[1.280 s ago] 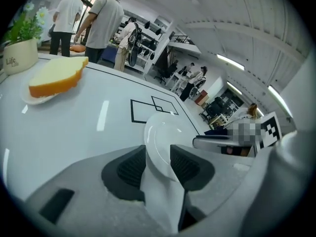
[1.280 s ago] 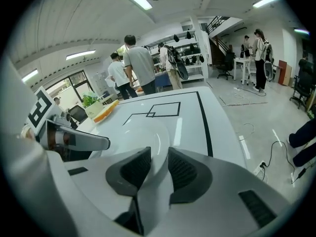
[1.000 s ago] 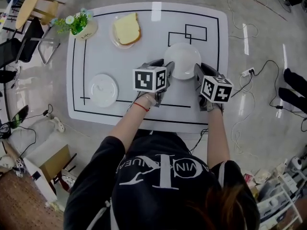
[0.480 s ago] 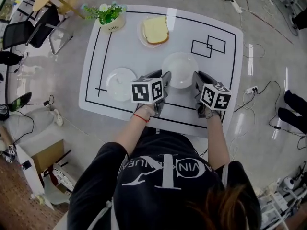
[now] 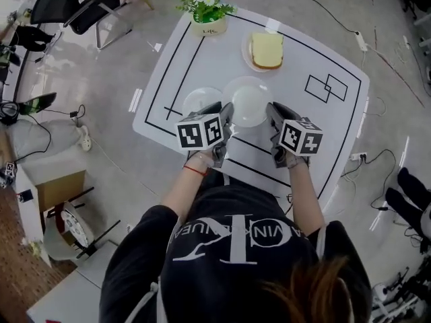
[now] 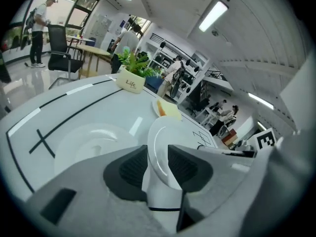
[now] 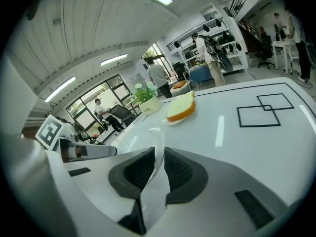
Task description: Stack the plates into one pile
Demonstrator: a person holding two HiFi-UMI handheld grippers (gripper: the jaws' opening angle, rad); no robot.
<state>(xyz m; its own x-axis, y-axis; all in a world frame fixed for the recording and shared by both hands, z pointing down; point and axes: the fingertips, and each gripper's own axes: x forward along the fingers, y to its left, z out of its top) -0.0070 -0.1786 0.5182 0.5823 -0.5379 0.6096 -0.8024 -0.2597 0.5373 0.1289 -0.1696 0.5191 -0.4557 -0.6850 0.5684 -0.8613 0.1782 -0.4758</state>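
Observation:
A white plate [image 5: 248,101] hangs just above the white table [image 5: 323,133], held at its near rim from both sides. My left gripper [image 5: 225,115] has the left rim [image 6: 160,142] between its pads, and its jaws are closing on it. My right gripper [image 5: 272,115] pinches the right rim [image 7: 154,149], its jaws closing too. A second white plate [image 5: 200,101] lies flat on the table right beside the carried one, to its left; it fills the ground ahead in the left gripper view [image 6: 89,142].
A third plate with a slice of bread [image 5: 267,49] sits further back. A potted plant [image 5: 207,15] stands at the table's far corner. Black lines and two overlapping squares [image 5: 326,87] mark the tabletop. Chairs, cables and boxes lie on the floor around.
Both grippers have carried the plate to the left across the table. It now sits next to the second plate, where a wide gap lay before.

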